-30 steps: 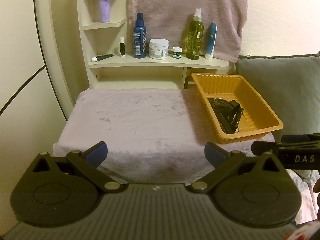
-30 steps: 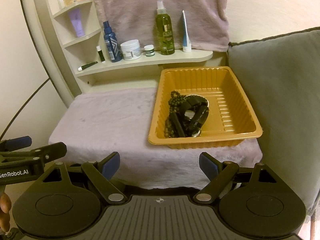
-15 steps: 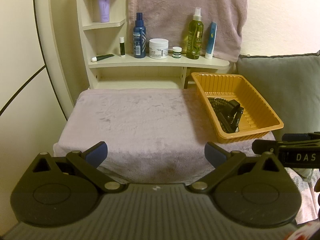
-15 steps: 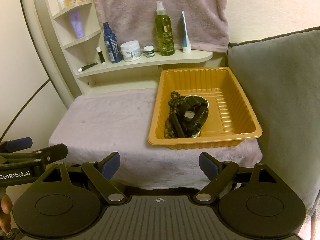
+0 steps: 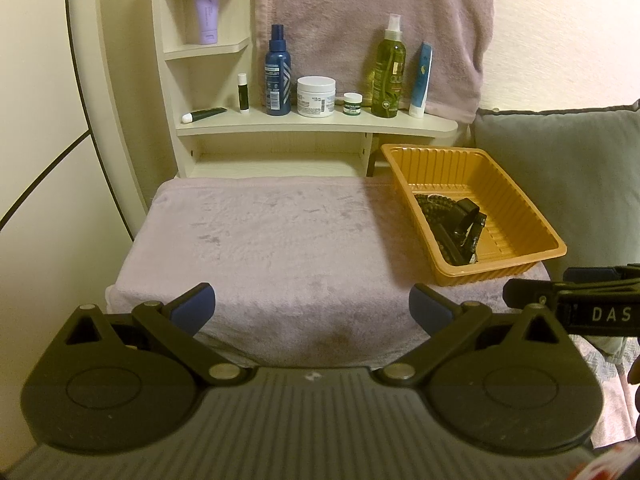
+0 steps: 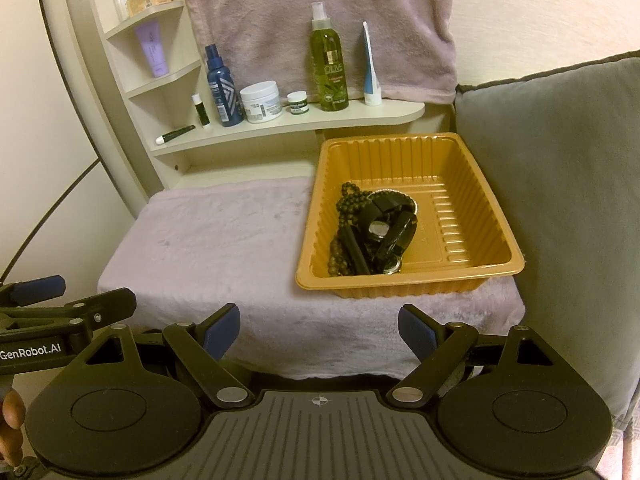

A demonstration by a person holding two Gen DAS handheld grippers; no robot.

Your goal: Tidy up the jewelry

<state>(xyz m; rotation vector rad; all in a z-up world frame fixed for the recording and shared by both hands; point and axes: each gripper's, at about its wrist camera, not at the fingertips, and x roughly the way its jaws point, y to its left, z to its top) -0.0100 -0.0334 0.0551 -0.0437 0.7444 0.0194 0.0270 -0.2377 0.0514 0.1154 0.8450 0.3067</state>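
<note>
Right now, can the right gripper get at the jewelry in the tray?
Probably yes. The right gripper is open and empty, the orange tray sits just ahead with no lid, and the jewelry lies exposed; only the tray's near wall needs clearing.

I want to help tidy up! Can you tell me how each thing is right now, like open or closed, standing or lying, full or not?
Left hand-held gripper: open, holding nothing.
Right hand-held gripper: open, holding nothing.
Tray: upright on the towel-covered table, partly filled.
Jewelry: piled in the tray's left side.
Green spray bottle: standing, cap on.
Blue spray bottle: standing.
White jar: lid on.
Dark tube: lying down on the shelf.
</note>
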